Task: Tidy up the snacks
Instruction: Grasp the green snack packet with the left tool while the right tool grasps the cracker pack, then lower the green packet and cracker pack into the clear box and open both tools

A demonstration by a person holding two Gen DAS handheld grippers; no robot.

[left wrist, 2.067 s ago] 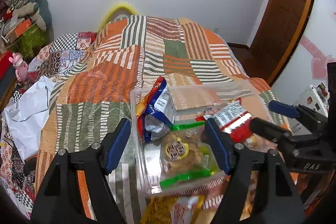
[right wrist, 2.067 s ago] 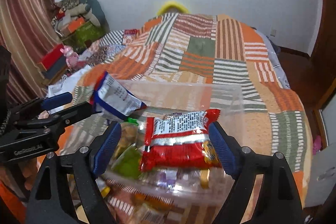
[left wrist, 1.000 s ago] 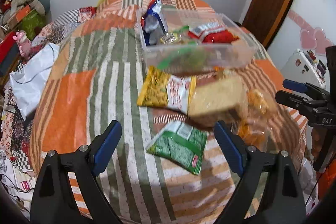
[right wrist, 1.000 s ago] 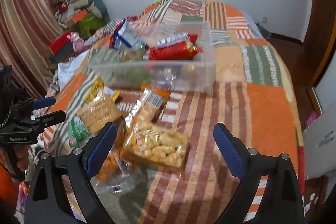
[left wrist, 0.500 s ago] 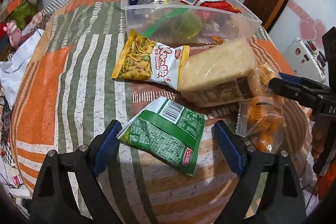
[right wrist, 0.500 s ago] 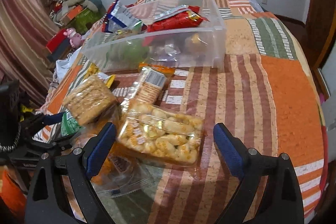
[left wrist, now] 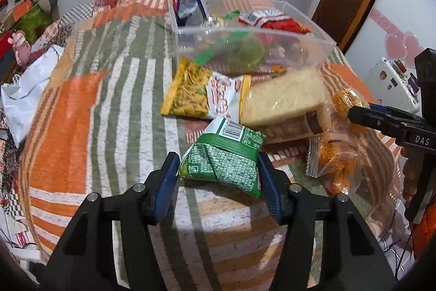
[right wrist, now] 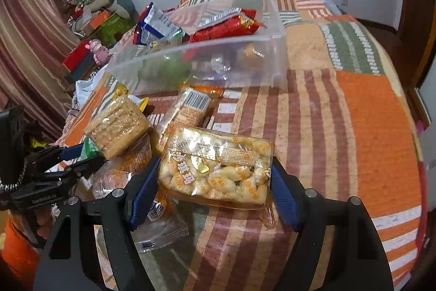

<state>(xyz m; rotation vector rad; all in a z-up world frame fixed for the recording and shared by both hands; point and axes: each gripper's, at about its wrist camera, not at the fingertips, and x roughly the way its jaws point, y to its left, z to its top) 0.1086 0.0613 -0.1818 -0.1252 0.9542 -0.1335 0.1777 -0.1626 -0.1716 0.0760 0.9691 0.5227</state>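
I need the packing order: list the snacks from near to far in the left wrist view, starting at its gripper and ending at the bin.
left gripper → green snack bag between its jaws → yellow chip bag → clear plastic bin, with the blue packet standing at its far left corner.

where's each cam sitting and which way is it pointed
Left wrist: on the left gripper, looking down its fingers at the green packet pinched between them; the right gripper's black frame shows at the right edge.
Right wrist: on the right gripper, its jaws closing around the puffed-snack pack; the left gripper sits at far left.
Shared: the clear bin, the cracker pack.
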